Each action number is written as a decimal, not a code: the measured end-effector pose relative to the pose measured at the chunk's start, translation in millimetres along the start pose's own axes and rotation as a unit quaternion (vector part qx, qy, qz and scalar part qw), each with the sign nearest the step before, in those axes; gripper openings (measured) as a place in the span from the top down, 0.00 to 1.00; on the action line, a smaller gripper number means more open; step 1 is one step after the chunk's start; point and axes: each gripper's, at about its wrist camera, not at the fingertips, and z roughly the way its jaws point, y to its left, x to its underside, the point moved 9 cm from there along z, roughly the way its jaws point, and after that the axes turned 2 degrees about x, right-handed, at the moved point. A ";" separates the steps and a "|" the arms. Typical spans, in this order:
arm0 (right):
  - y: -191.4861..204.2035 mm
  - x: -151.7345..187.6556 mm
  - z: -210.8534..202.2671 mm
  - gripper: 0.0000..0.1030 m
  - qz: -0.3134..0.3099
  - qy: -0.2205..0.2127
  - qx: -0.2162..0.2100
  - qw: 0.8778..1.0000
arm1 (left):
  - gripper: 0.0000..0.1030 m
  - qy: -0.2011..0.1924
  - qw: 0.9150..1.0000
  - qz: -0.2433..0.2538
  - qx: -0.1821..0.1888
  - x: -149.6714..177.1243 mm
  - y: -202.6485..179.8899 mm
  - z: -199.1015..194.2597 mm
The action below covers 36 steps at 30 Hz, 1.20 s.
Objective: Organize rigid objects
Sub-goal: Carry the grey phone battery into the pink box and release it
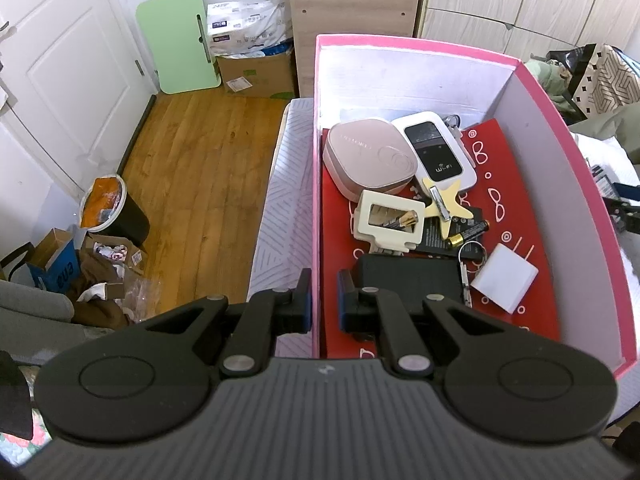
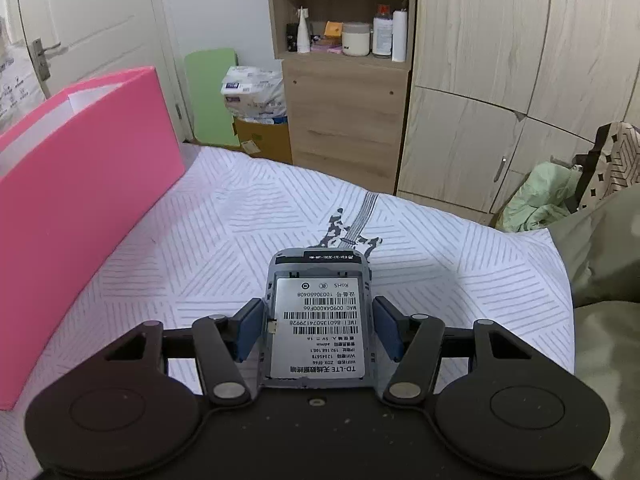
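The left gripper (image 1: 323, 300) points steeply down at the near left corner of the pink box (image 1: 576, 152), its jaws clenched on the box's left wall, one finger outside and one inside. The right gripper (image 2: 318, 330) tilts down over the bed and its jaws straddle a grey wireless device (image 2: 318, 312) lying label-side up with its back cover off; the blue pads (image 2: 248, 328) sit just beside its two long sides, and whether they press on it cannot be told.

Inside the box a red sheet (image 1: 516, 184) lines the floor. Toward the far wall lie a rounded pink case (image 1: 370, 156) and a white Wi-Fi router (image 1: 436, 152), touching each other. Near the middle are a cream frame (image 1: 390, 224), a pale star-shaped piece (image 1: 444, 204) and a black-and-gold battery (image 1: 468, 234). Toward the near right side rests a white square adapter (image 1: 504, 278), with a black block (image 1: 408, 282) just ahead of the left gripper's inner finger.

The box stands on a bed with a white line-patterned cover (image 2: 240, 220), at its left edge. Beyond it are a wooden floor (image 1: 200, 168), a white door (image 1: 60, 60), a green board (image 1: 178, 40) leaning on the wall, a cardboard carton (image 1: 256, 74), a wooden shelf unit (image 2: 344, 92) with bottles, and pale wardrobe doors (image 2: 500, 60).
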 end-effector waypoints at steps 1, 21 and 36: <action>1.2 -2.3 -4.4 0.37 0.000 -0.006 -0.003 1.000 | 0.91 0.000 1.000 0.001 -0.002 -0.5 -0.7 0.1; 125.1 -85.7 -104.8 0.37 -0.110 -0.118 -0.153 0.975 | 0.91 0.001 1.000 0.002 0.007 2.9 -1.4 0.1; 221.0 -96.0 -31.3 0.37 -0.022 0.079 -0.299 0.951 | 0.91 -0.007 1.000 -0.011 0.021 2.3 2.6 -1.6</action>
